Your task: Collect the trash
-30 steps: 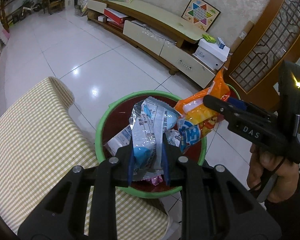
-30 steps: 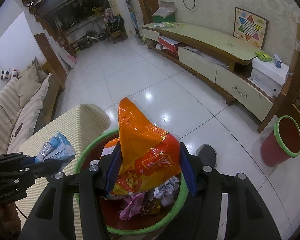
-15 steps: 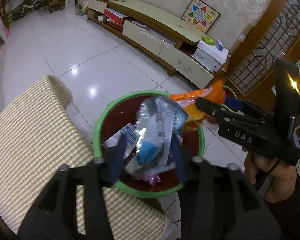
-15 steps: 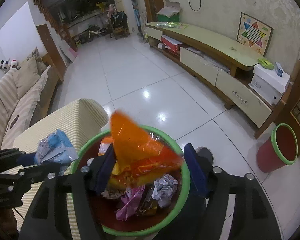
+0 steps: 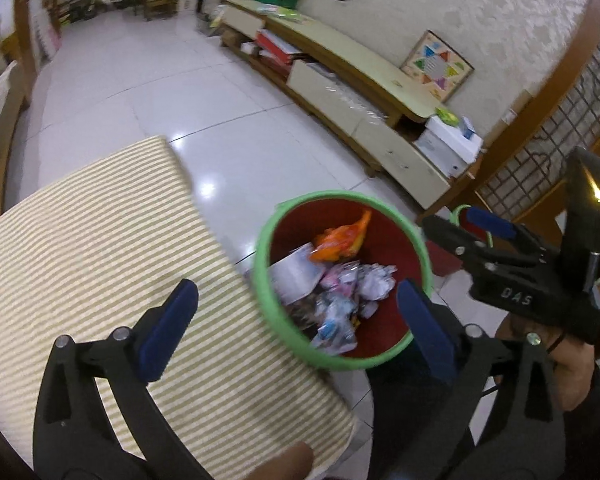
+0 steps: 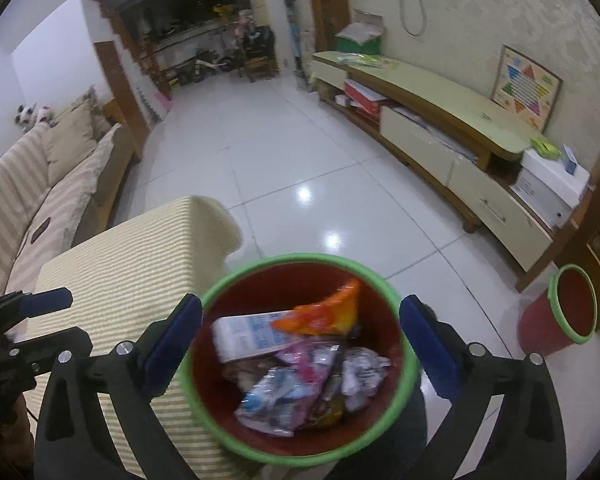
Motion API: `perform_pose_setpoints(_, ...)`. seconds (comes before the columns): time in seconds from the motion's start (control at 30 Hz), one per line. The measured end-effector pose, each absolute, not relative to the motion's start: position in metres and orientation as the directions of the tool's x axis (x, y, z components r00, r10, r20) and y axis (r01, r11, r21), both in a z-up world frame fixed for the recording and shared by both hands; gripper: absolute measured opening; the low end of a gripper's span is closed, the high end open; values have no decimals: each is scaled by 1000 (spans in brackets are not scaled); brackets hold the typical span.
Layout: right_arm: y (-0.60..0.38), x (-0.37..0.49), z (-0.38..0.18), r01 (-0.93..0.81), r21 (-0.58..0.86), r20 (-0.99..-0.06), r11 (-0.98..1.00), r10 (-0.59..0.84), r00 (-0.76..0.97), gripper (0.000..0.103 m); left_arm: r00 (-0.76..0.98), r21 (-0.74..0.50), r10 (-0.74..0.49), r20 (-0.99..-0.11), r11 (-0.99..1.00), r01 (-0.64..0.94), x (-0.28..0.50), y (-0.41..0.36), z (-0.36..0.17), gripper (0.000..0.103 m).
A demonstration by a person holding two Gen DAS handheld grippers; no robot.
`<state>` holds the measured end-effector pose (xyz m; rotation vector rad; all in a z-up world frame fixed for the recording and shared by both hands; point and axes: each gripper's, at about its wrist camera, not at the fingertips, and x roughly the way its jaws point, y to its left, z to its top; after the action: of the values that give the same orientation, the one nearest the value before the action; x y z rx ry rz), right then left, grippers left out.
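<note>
A red bin with a green rim (image 5: 268, 236) (image 6: 380, 276) stands beside the checked table. Inside lie an orange snack bag (image 5: 342, 238) (image 6: 324, 316), a blue-and-white wrapper (image 5: 334, 326) (image 6: 272, 400), a white packet (image 6: 248, 334) and other crumpled wrappers. My left gripper (image 5: 296, 324) is open and empty, above the bin's near-left rim. My right gripper (image 6: 300, 344) is open and empty, straddling the bin from above; it also shows in the left wrist view (image 5: 472, 226) at the right.
The checked tablecloth (image 5: 92, 240) (image 6: 132, 256) lies left of the bin. A second red bin (image 6: 560, 312) stands by the wooden door. A long low cabinet (image 6: 440, 132) runs along the wall. A sofa (image 6: 40, 176) is at the left. White tiled floor beyond.
Both grippers opened and let go. The blue-and-white wrapper and the orange bag dropped into the bin. Both grippers rose away from it.
</note>
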<state>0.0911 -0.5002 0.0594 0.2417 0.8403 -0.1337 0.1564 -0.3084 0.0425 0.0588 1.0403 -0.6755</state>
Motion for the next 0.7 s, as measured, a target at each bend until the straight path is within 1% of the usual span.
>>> perform_pose_setpoints(0.33,-397,83,86,78,196,-699,977,84,710,96,490,-212,-380,-785,907,365,118,-189,66,97)
perform_pose_setpoints(0.53,-337,75,96,1,146,-682,989,100,724,96,591,-155,-280,-757,955,253,93,-124,77,98)
perform_pose_setpoints(0.7,-299,65,100,-29,112,-666,993,97,740,96,639,-146,-216,-738,976,162,77,-82,80,98)
